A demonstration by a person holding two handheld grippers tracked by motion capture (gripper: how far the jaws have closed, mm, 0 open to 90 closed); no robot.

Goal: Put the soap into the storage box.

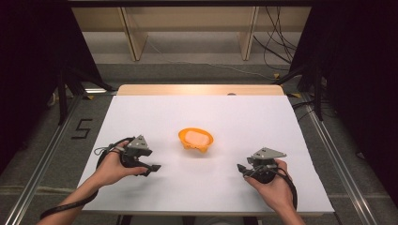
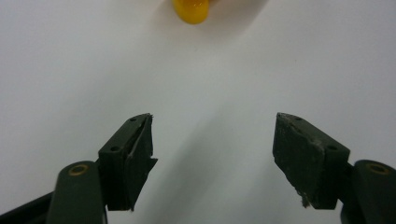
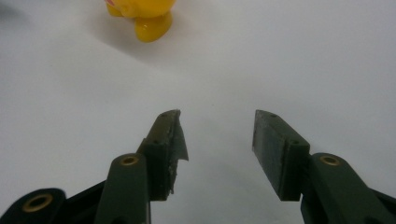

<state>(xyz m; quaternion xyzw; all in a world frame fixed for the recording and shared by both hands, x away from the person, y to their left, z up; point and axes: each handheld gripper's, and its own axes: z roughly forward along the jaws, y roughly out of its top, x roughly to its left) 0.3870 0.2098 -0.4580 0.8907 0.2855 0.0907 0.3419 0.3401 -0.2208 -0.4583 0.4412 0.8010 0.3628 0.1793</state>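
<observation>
A small orange-yellow bowl-like toy point(image 1: 195, 139) with a pale pink inside sits near the middle of the white table point(image 1: 141, 117). A rounded yellow part of the toy point(image 2: 191, 10) peeks in at the top of the left gripper view, and its yellow feet point(image 3: 142, 16) appear at the top left of the right gripper view. My left gripper point(image 1: 154, 168) rests low at the toy's left, open, with bare table between its jaws. My right gripper point(image 1: 241, 169) lies at the toy's lower right, also open and holding nothing. Each is held by a hand.
Beyond the white sheet a wooden table edge point(image 1: 197, 89) shows at the back. Wooden shelf legs point(image 1: 133, 40) and loose cables point(image 1: 277, 42) are on the floor behind. Dark curtains flank both sides. A "5" mark point(image 1: 80, 128) is taped on the floor at left.
</observation>
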